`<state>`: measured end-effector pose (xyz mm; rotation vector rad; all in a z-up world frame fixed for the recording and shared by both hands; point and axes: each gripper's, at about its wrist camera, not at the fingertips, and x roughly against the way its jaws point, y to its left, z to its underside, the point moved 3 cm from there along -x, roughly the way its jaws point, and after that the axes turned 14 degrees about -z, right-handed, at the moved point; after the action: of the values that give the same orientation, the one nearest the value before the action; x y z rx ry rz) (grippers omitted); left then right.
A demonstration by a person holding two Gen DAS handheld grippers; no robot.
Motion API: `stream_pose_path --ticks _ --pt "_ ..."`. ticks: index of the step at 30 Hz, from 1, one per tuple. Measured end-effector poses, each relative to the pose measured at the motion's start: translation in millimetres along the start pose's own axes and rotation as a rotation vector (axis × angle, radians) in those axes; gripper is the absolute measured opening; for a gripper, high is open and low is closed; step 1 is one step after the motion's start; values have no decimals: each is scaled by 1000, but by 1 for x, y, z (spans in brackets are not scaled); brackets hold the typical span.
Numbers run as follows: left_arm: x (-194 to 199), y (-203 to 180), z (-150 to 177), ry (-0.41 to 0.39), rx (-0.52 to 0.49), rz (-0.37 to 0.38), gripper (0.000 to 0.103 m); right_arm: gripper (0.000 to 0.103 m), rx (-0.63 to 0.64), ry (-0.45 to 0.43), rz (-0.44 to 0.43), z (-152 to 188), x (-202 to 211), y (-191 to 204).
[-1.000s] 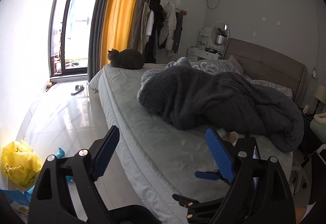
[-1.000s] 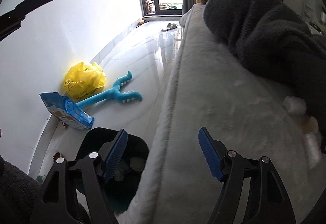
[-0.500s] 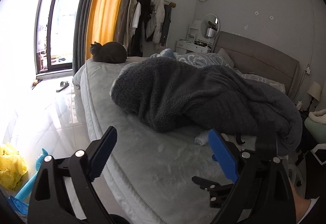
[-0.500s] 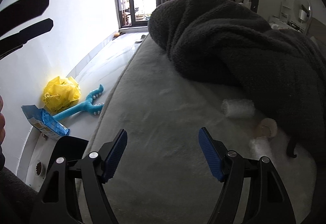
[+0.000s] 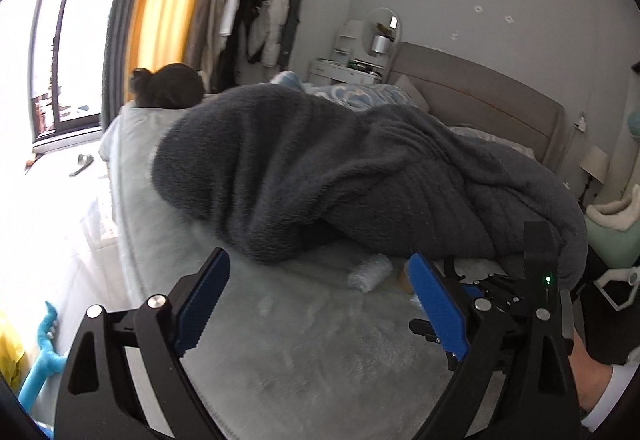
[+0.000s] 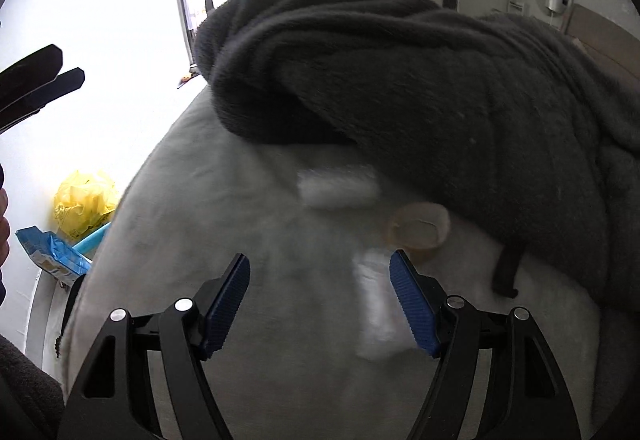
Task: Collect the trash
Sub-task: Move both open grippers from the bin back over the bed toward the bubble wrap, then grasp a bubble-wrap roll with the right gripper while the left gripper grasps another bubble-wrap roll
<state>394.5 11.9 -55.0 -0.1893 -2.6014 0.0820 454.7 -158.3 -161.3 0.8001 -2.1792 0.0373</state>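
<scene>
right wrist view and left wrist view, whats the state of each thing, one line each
left tool: open, empty
right tool: open, empty, nearest the flat white piece
crumpled white wad: loose on the bed, at the blanket's edge
tape roll: lying half under the dark blanket
flat white piece: lying flat

The dark grey fleece blanket (image 5: 360, 167) is looking thick, fuzzy and matt, lying on the pale grey, short-piled plush bed cover (image 6: 280, 320). The white crumpled roll (image 6: 338, 187) by its edge is looking like soft paper or film. The black plastic left claw (image 5: 320, 304) is showing ridged blue pads (image 5: 438, 310) and shiny metal screws.
</scene>
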Motion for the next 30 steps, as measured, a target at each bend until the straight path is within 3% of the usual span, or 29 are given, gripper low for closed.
stream_pose_path --ticks 9,15,21,30 --pt "-32 -31 7 15 -63 59 93 73 -85 17 -13 9 -5 -29" --pt "-58 -53 13 53 -104 95 93 60 -116 29 -8 16 -4 -48" --pt "-85 -68 18 89 -116 105 93 34 -205 5 -44 20 3 -80" --pt "-119 -75 24 130 -85 81 93 30 -182 -20 -79 27 25 -92"
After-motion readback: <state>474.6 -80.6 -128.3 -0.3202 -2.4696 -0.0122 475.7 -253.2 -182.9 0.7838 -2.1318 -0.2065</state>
